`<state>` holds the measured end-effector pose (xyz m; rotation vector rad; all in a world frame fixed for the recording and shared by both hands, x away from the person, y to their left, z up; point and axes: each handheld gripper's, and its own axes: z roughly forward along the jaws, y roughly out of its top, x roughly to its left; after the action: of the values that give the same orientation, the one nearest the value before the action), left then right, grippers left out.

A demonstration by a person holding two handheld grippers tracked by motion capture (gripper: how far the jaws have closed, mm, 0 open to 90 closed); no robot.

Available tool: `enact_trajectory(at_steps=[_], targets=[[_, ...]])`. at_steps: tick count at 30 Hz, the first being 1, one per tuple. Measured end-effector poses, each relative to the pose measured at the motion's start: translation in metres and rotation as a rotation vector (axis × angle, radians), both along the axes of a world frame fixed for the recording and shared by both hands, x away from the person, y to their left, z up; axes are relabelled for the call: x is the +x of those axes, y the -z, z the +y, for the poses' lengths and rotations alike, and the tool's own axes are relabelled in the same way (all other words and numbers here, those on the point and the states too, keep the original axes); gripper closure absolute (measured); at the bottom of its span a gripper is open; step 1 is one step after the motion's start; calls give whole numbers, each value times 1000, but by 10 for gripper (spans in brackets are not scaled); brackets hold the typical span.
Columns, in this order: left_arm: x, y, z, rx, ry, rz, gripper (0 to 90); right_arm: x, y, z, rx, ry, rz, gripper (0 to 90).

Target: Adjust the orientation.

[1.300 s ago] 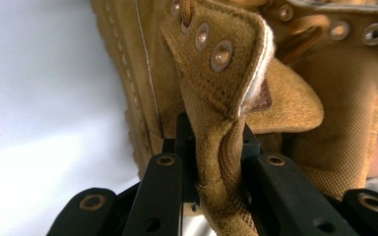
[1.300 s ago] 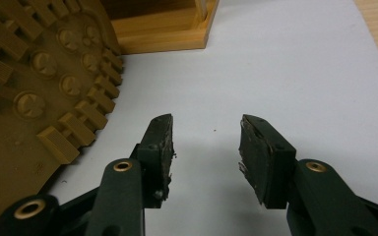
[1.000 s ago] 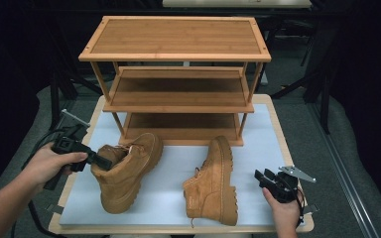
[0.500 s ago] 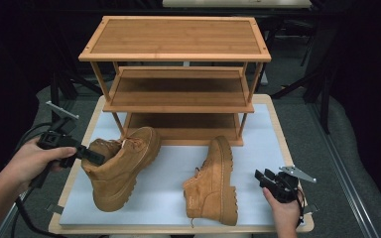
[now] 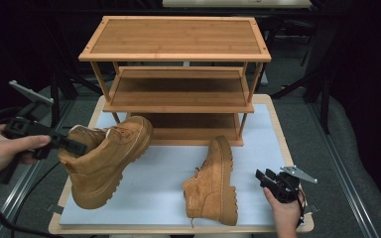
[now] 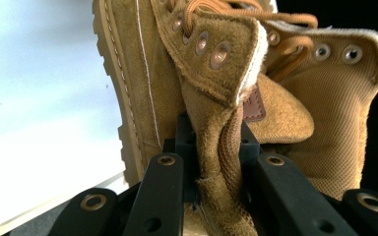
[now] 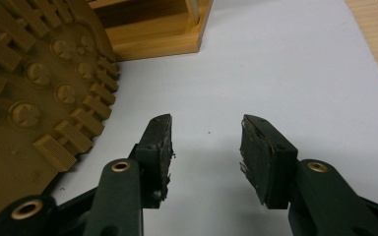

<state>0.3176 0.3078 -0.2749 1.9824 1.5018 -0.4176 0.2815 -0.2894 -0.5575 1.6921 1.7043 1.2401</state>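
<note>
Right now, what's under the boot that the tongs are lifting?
Under the raised boot, pinched at its collar by the left tongs, lies the white mat on the table. The spot right beneath its sole is hidden by the boot itself.

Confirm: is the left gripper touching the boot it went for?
Touching. In the left gripper view the left gripper has its jaws clamped on the collar of the boot.

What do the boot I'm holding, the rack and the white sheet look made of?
Held boot: tan suede or nubuck, judging by its matte nap, with metal eyelets and a lugged rubbery sole. Rack: bamboo or light wood, from the fine grain and satin finish. White sheet: smooth and matte, perhaps paper or plastic.
</note>
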Motion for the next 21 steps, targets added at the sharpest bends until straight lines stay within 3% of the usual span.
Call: enact_trajectory(at_steps=[4, 9, 16, 21], targets=[[-1, -20, 4, -13, -26, -35, 795, -1, -1, -1, 3, 4, 7, 536], [6, -31, 9, -47, -45, -90, 795, -1, 0, -2, 11, 18, -9, 535], [24, -27, 6, -124, -87, -126, 797, -2, -1, -6, 47, 49, -25, 532], [47, -16, -2, -173, -127, -145, 796, -2, 0, -5, 49, 43, -23, 531]])
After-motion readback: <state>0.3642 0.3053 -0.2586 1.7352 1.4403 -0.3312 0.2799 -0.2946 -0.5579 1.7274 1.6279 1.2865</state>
